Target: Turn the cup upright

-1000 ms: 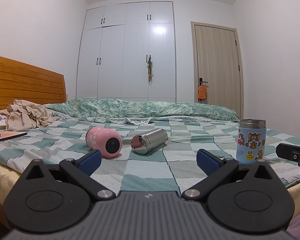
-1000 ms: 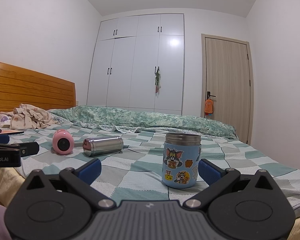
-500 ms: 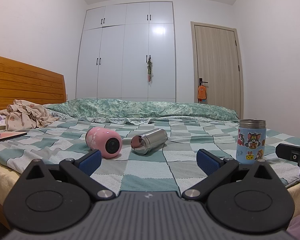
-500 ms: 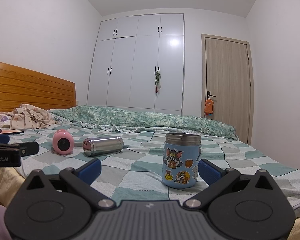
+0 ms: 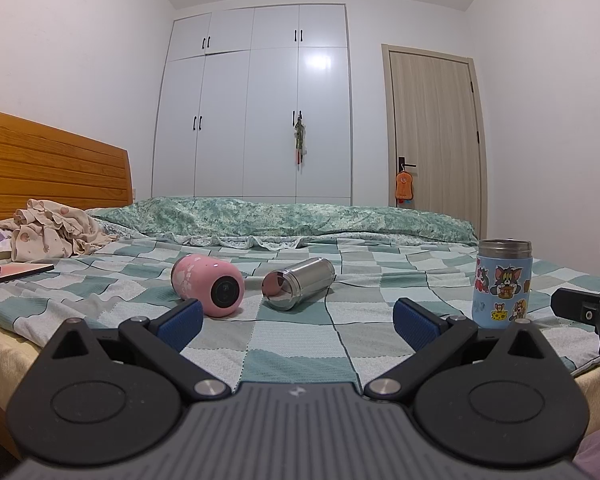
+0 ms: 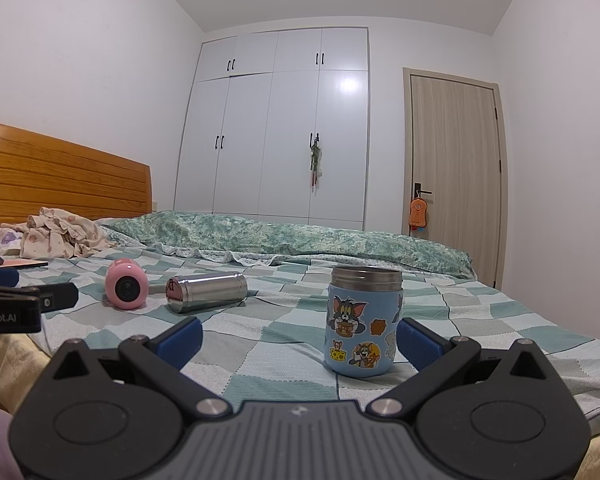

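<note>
We are lining up on the bed [image 5: 292, 344], where the pink cup [image 5: 208, 289] and the steel cup [image 5: 299, 289] are lying on their sides, well apart from the upright blue cartoon cup [image 6: 363, 322]; we are judging a grasp across the body, then a slow tip onto the base, because the quilt is soft; the left gripper [image 5: 296, 318] and right gripper [image 6: 300, 340] are hovering low and level, jaws spread wide, gripping nothing.

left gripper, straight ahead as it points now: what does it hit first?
Likely the steel cup lying on its side on the bed, roughly in line with the open left gripper. The pink cup lies just left of that line. Depth is hard to judge through the fisheye.
</note>
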Tool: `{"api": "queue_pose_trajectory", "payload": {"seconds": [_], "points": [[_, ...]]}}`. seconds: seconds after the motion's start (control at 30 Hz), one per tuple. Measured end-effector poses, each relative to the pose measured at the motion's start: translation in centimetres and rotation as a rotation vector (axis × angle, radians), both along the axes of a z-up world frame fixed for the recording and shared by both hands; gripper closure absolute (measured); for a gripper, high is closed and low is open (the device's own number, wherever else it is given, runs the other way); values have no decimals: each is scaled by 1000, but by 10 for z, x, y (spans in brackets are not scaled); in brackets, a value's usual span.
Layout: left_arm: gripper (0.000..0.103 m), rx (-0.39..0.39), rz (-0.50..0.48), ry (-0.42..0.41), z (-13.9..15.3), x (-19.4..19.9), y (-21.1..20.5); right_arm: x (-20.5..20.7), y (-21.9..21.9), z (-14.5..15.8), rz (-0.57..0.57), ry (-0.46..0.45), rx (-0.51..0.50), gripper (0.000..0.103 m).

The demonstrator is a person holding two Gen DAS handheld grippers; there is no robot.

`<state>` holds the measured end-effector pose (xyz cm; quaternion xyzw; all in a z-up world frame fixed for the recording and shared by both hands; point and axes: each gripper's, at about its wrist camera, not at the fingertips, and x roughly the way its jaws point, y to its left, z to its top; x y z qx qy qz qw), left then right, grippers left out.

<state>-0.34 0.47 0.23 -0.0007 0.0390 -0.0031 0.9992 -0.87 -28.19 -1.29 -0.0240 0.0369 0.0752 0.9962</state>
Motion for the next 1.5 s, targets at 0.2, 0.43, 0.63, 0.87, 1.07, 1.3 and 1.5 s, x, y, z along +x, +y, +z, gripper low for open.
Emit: {"api": "queue_pose_trajectory", "payload": {"seconds": [0.2,0.43,0.63,0.87,1.07,1.3,1.5], "points": [[0,0,0,-1,0,0,0,0,0,0,0,0,0,0],[0,0,0,-1,0,0,0,0,1,0,0,-1,0,0],[0,3,6,-2,0,0,-1,-1,2,0,4,-4,2,0],[0,-2,27,3,6,2,3,-3,10,3,7,-6,-17,0],[0,-15,13,47,10,8,12,6,22,6,2,13,-47,0],[0,-18,2,72,23,19,33,27,48,18,37,81,-76,0],[0,-6,17,84,38,39,58,57,80,33,80,143,-79,0]]}}
